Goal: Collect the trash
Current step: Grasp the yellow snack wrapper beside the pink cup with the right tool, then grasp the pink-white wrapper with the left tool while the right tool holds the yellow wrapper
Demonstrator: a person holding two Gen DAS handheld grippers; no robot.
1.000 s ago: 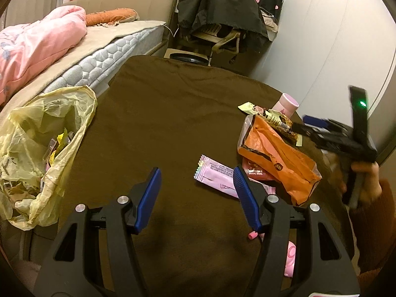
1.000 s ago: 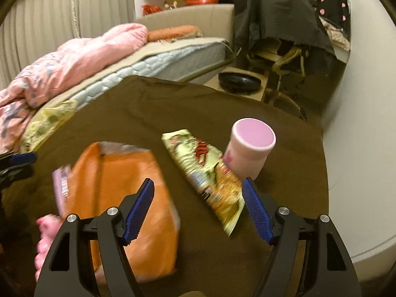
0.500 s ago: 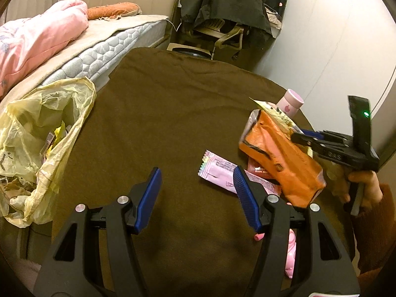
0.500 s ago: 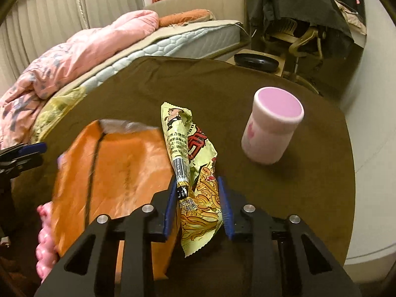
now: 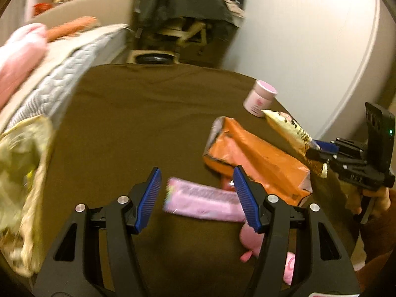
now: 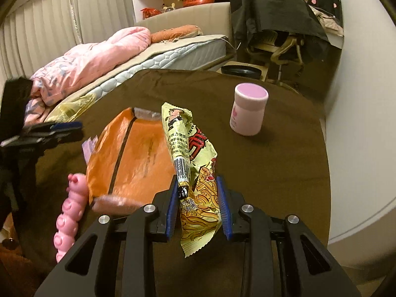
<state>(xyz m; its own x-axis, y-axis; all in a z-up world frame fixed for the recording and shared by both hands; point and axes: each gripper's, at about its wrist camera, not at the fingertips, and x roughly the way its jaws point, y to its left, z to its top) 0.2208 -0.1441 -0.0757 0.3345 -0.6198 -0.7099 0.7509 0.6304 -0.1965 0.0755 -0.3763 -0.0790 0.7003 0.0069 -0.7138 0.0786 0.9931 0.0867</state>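
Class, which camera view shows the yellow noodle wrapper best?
The right wrist view: the yellow noodle wrapper fills the centre, print legible, clamped in the right gripper. The left wrist view shows it small, edge-on and blurred.

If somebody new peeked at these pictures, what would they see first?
Probably the yellow noodle wrapper, pinched and lifted by the right gripper over the brown table. Next, the big orange bag lying just left of it. Then the pink wrapper lying ahead of the open left gripper.
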